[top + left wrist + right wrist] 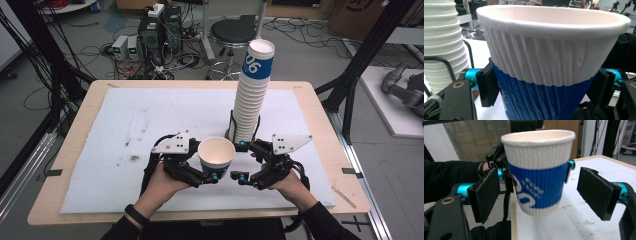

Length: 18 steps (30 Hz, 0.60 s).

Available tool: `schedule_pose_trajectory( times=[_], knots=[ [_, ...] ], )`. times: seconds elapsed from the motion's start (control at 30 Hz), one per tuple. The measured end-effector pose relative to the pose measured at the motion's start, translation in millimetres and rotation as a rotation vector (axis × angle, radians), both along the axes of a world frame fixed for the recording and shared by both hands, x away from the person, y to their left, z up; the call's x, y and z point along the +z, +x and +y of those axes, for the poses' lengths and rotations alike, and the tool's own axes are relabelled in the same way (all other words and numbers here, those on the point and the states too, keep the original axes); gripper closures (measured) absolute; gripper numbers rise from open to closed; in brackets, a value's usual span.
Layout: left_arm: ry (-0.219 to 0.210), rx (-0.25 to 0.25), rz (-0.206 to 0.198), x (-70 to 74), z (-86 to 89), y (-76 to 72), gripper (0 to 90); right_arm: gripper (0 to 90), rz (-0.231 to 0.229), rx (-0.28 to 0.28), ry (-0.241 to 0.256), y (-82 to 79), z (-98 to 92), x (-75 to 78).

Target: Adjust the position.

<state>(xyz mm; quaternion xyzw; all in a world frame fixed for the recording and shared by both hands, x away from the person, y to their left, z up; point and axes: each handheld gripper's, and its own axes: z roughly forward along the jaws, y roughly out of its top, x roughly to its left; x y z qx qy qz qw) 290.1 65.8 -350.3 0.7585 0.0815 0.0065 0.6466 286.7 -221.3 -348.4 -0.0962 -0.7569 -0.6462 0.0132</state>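
Counter (75,150): wooden top, covered by a white mat (150,120).

Stack of cups (252,95): tall, ribbed, standing upright in a black wire holder (231,125) toward the far right of the mat.

Left hand-held gripper (207,170): jaws clamped on the blue band of a single cup (216,155), one pad on each side.

Right hand-held gripper (240,161): jaws spread apart, holding nothing, just beside the cup.

Cup: upright, lifted off the mat, in front of the stack.
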Motion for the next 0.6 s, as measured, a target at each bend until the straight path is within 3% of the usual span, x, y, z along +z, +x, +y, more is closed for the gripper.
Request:
schedule_pose_trajectory(
  times=[0.33,0.6],
  knots=[
    [-0.008,0.002,-0.007,4.3,3.7,0.1,25.3,19.0,-0.013,-0.02,-0.014,5.0,-10.5,-1.1],
    [-0.024,-0.002,0.001,5.4,2.1,-0.9,25.3,19.0,-0.012,-0.012,-0.056,4.7,-4.6,-8.0]
  ],
)
